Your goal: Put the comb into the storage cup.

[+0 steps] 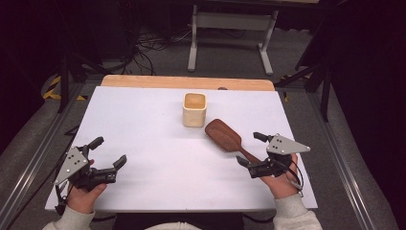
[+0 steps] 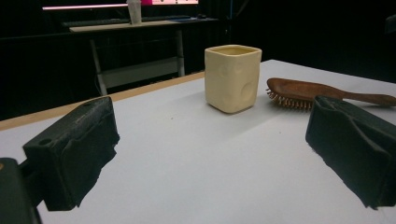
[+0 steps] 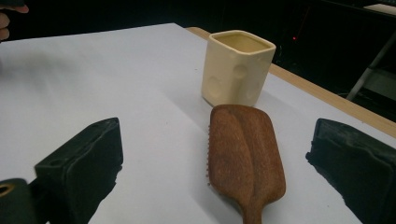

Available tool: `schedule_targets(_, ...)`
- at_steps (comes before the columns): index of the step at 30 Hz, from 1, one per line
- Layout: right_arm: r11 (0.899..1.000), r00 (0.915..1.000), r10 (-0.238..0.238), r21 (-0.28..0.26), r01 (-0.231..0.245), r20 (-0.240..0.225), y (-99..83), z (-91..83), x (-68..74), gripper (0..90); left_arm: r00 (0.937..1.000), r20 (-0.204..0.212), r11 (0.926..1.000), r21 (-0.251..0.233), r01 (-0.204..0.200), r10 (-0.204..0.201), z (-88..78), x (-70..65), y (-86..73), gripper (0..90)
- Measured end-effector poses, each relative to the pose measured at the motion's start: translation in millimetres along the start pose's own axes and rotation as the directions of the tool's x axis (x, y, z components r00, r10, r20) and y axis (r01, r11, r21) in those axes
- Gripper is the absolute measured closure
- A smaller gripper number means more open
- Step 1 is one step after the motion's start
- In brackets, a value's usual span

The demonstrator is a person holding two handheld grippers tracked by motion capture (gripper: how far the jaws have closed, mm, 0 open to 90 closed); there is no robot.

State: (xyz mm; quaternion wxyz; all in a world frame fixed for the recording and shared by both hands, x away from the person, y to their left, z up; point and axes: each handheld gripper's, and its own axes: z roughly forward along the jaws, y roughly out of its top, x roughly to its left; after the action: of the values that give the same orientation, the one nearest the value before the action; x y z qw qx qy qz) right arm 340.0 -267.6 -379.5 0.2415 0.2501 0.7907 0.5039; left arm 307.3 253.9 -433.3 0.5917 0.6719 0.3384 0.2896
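Ideally the right gripper, fingers wide over the wooden hairbrush handle, settles squarely before closing, while the left gripper waits wide.

Table: cup far centre; hairbrush just right and nearer, bristles down, handle toward the right hand.

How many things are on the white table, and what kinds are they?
Cup: 1, cream, standing upright.
Hairbrush: 1, brown wood, lying bristles down beside the cup.
Total on the table: 2.
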Motion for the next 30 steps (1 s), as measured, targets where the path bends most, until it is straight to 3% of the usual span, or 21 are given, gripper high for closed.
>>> schedule_targets(7,0.999,0.9999,-0.009,0.045,0.010,-0.014,11.9,12.0,-11.4,2.7,1.0000,0.001,1.0000,0.004,-0.003,0.003,0.9,-0.6,-0.2,3.4)
schedule_targets(17,0.997,0.9962,0.042,0.063,-0.037,-0.077,17.7,30.0,-28.8,0.4,1.0000,0.000,1.0000,0.006,-0.008,0.008,1.2,-0.9,-0.9,3.4)
schedule_targets(22,0.989,0.9913,0.094,0.125,-0.082,-0.092,17.3,39.5,-40.0,0.5,1.0000,-0.002,0.9999,0.009,-0.009,0.009,1.5,-0.3,-1.2,3.4)
schedule_targets(23,0.980,0.9872,0.134,0.162,-0.119,-0.087,17.3,42.9,-44.8,1.3,1.0000,-0.003,0.9999,0.009,-0.008,0.008,1.5,-0.2,-1.3,3.4)
schedule_targets(26,0.971,0.9862,0.155,0.191,-0.141,-0.059,17.4,47.1,-47.9,1.1,0.9999,-0.003,0.9999,0.009,-0.010,0.010,1.6,-0.3,-1.3,3.4)
schedule_targets(30,0.968,0.9794,0.184,0.186,-0.166,-0.083,18.1,50.0,-47.8,0.4,0.9999,-0.004,0.9999,0.002,-0.012,0.012,2.0,-0.7,-1.5,3.4)
